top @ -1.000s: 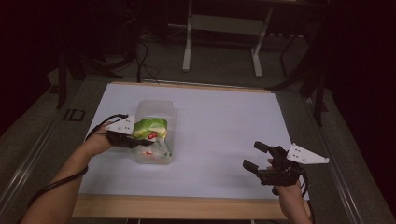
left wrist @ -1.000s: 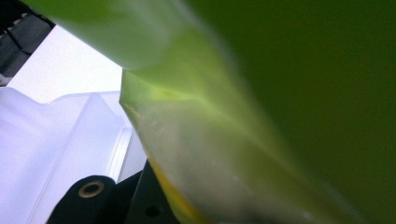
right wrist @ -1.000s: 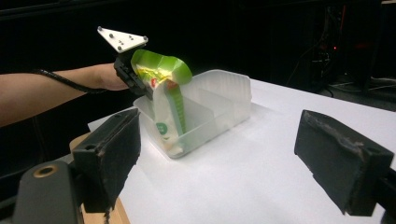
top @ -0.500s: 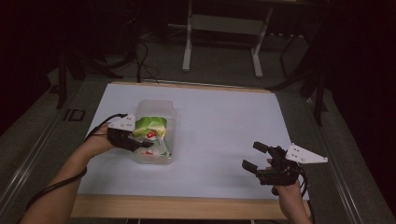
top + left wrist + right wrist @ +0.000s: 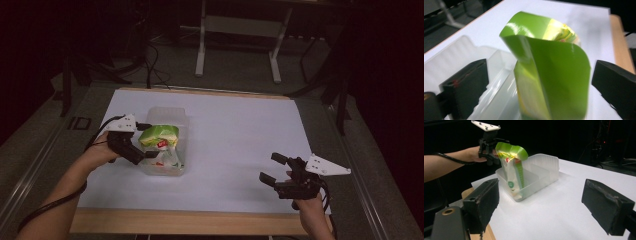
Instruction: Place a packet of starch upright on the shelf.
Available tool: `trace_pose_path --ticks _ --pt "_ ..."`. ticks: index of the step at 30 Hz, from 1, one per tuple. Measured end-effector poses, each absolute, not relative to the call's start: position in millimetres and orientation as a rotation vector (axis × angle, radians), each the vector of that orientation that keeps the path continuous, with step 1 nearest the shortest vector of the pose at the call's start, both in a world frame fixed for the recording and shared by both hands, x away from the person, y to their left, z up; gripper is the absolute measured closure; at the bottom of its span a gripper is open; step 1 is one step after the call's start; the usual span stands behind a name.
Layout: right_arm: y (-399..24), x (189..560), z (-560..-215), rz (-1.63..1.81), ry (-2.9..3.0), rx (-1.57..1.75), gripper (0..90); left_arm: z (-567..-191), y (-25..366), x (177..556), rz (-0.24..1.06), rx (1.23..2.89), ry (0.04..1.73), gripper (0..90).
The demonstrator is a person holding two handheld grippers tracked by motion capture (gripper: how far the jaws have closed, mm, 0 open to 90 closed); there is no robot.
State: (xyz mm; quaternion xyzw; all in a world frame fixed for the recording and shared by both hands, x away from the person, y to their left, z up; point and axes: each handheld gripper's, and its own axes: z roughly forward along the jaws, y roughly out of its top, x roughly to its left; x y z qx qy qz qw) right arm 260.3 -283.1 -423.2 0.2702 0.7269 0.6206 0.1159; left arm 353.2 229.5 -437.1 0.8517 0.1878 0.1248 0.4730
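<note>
A green snack pouch (image 5: 159, 137) stands upright in the near end of a clear plastic container (image 5: 170, 116) on the white table cover. My left gripper (image 5: 141, 150) sits at the container's left side. Its jaws have just been opening. In the left gripper view the pouch (image 5: 549, 70) stands between the pads (image 5: 471, 82) with a gap on each side. The right gripper view shows the pouch (image 5: 512, 167) leaning in the container (image 5: 544, 167), with the left gripper (image 5: 489, 152) behind it. My right gripper (image 5: 270, 168) rests open near the front right, holding nothing.
The white cover (image 5: 240, 130) spans the table, with a wooden edge (image 5: 190, 222) along the front. A metal stand (image 5: 235, 30) and cables lie on the dark floor beyond the far edge. The container has a divider (image 5: 534, 176) across its middle.
The left gripper's jaws have spread apart off the pouch and the hand has lifted slightly. The pouch stays standing in the container. The right gripper has not moved.
</note>
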Motion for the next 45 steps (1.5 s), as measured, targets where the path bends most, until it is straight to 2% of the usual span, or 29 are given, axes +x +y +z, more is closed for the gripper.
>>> trace_pose_path --ticks 3,9,16,20,25,34,45 --pt "-283.6 259.6 -423.9 1.812 2.133 0.794 14.5 -433.4 232.6 346.8 0.341 2.086 0.514 0.0" --pt "-285.5 258.5 -425.4 1.805 2.135 0.802 14.5 -430.3 240.1 329.2 0.329 2.017 0.584 0.1" --pt "-285.9 256.8 -426.0 1.798 2.140 0.810 14.5 -434.5 240.7 307.5 0.401 1.999 0.650 0.1" --pt "-286.7 256.1 -426.5 1.792 2.141 0.811 14.5 -441.6 242.2 291.2 0.449 1.951 0.689 0.1" --pt "-287.6 256.4 -428.6 1.791 2.143 0.816 14.5 -455.2 240.7 272.0 0.437 1.923 0.711 0.1" --pt "-287.7 255.2 -433.8 1.773 2.150 0.818 14.5 -466.1 224.8 238.9 0.435 1.910 0.674 0.1" --pt "-289.5 252.6 -441.1 1.759 2.162 0.836 14.4 -470.8 200.8 228.2 0.376 1.883 0.626 0.1"
